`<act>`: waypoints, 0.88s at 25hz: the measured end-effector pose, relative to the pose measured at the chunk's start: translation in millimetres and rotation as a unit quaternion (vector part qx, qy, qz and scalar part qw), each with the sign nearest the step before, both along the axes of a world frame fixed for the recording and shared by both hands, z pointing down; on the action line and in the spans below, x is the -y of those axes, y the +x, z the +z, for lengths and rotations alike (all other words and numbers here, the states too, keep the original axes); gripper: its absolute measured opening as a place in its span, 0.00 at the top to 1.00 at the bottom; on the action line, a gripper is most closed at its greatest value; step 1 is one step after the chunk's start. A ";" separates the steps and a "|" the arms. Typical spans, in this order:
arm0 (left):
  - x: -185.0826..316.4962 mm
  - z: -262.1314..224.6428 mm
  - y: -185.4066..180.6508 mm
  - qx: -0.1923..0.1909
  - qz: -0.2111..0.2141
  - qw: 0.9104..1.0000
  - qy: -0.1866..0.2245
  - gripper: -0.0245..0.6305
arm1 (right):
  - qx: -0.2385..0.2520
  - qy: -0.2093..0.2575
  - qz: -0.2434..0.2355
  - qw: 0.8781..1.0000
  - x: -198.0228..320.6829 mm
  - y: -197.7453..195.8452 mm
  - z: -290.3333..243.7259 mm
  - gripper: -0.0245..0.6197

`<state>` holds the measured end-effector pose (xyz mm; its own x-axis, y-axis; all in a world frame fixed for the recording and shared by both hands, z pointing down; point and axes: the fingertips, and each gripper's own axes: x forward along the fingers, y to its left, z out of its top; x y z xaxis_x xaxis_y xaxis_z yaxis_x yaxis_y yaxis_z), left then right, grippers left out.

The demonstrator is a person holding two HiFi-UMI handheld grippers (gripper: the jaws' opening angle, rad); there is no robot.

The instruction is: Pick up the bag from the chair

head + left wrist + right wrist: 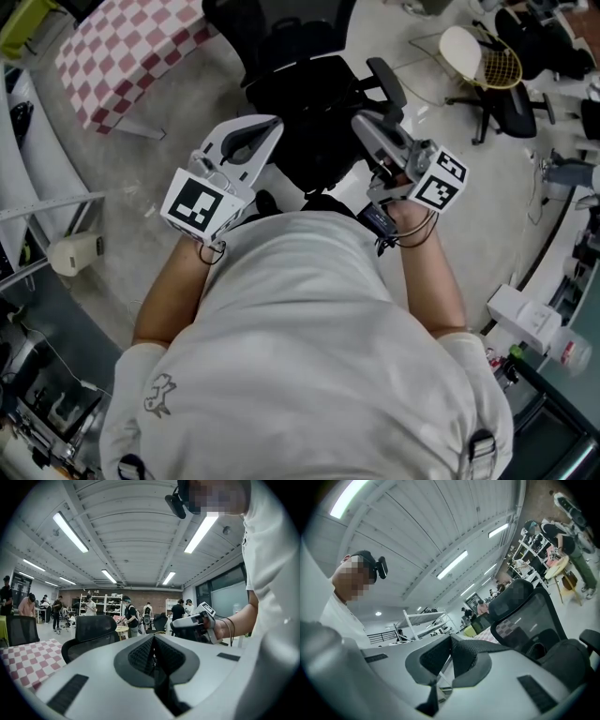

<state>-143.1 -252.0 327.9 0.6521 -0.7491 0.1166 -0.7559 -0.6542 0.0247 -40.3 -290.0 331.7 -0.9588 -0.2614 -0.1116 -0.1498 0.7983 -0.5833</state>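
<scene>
A black office chair (309, 94) stands just ahead of me on the pale floor. A dark bulky shape that looks like the bag (565, 656) rests on its seat under the mesh back (529, 616); in the head view it is black on black and hard to make out. My left gripper (270, 127) is held up at chest height, short of the chair, jaws shut and empty. My right gripper (362, 122) is beside it, also short of the chair and above the seat, shut with nothing held. The left gripper view shows the right gripper (194, 620) and the chair (91, 632).
A table with a red-checked cloth (131, 52) stands at the far left. A second chair (506, 103), a round white table (461, 49) and a racket (500, 66) are at the far right. A white device (75, 251) lies on the floor. Several people (126, 616) stand far off.
</scene>
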 end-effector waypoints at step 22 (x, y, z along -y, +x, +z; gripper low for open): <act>-86.7 11.7 144.1 0.016 -0.094 0.995 -0.005 0.94 | 0.014 -0.024 -0.138 0.990 -137.7 123.3 17.6 0.91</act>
